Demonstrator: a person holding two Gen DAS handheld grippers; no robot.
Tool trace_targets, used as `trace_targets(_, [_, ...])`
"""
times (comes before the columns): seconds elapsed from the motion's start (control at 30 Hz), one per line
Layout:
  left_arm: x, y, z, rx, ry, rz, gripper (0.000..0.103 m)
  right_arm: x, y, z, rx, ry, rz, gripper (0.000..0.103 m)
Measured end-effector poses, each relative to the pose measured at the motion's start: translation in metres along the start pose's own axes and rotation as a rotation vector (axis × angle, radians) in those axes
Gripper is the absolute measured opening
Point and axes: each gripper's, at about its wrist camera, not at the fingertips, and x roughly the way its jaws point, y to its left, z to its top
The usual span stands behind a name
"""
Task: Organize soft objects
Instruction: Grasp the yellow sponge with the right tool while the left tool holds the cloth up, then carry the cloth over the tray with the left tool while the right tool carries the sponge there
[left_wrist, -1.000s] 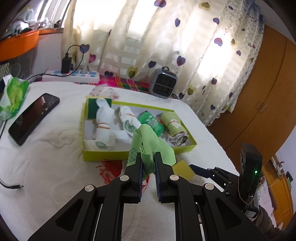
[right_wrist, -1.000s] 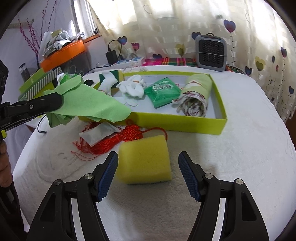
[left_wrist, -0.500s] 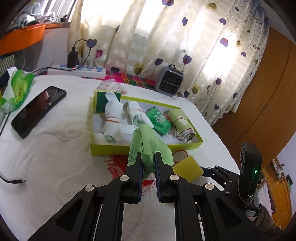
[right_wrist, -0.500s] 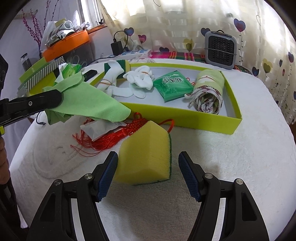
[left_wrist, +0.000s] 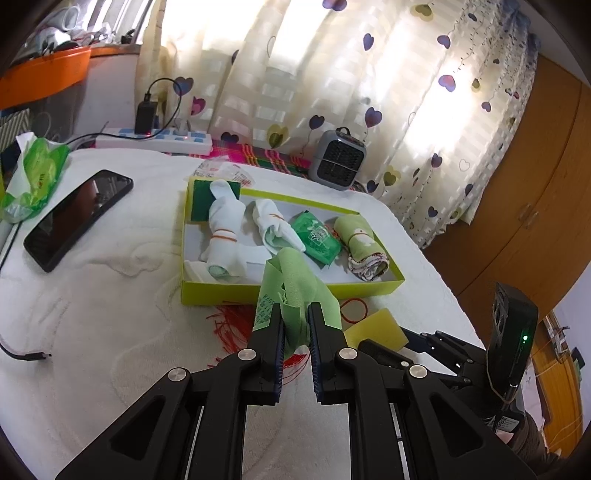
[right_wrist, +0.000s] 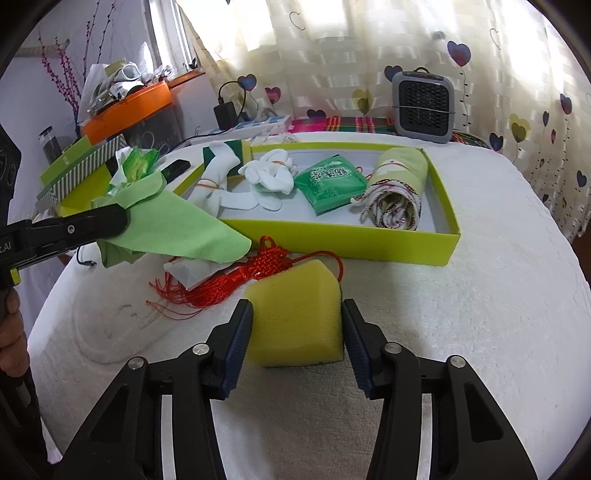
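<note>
My left gripper is shut on a light green cloth and holds it above the table, in front of the yellow-green box. The cloth also shows at the left of the right wrist view. The box holds white socks, a green packet and a rolled towel. My right gripper has closed on a yellow sponge that rests on the white cover; both pads touch its sides. A red tassel knot lies beside it.
A black phone, a green tissue pack, a power strip and a small grey heater stand around the box. A cable end lies at the left. The table edge drops off at the right.
My right gripper's fingers have closed in from wide apart onto the yellow sponge's sides. My left gripper has kept the green cloth and pulled back a little from the box.
</note>
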Motion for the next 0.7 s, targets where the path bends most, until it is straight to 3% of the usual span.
trace_targets(0.23, [-0.004,-0.003,-0.002,0.005,-0.011,-0.004,0.011,-0.009,-0.003,-0.003,0.017,-0.019,0.004,0.041])
trace_targets(0.7, [-0.021,-0.015,0.009,0.034,-0.062,-0.022,0.011,-0.028,-0.013,0.000,0.045,-0.063,0.009,0.039])
